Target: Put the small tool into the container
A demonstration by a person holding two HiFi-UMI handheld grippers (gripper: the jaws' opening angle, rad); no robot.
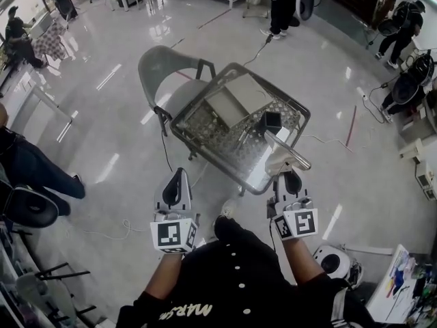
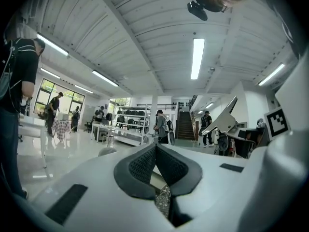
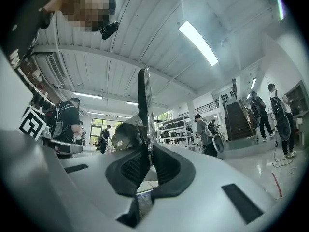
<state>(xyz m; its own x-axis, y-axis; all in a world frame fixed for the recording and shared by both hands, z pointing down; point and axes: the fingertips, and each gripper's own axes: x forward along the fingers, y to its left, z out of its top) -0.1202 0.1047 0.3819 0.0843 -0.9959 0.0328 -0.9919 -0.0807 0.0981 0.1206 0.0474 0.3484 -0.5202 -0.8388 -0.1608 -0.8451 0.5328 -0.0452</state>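
My right gripper [image 1: 291,177] [image 3: 148,151] is shut on the small tool [image 1: 292,154] [image 3: 144,105], a silver metal piece with a flat blade. It stands up from the jaws over the near right corner of the glass table [image 1: 205,157]. On the table lie a wire-mesh tray [image 1: 205,130], a grey box [image 1: 232,104] and a small black open cube [image 1: 271,120]. My left gripper [image 1: 179,174] [image 2: 155,151] hangs shut and empty in front of the table's near left edge. The tool [image 2: 226,121] also shows at the right of the left gripper view.
A grey chair [image 1: 160,67] stands behind the table's far left side. Several people stand around the hall, one close at the left [image 1: 34,169]. Cables [image 1: 345,142] trail over the shiny floor. A white device [image 1: 334,260] sits on the floor at the lower right.
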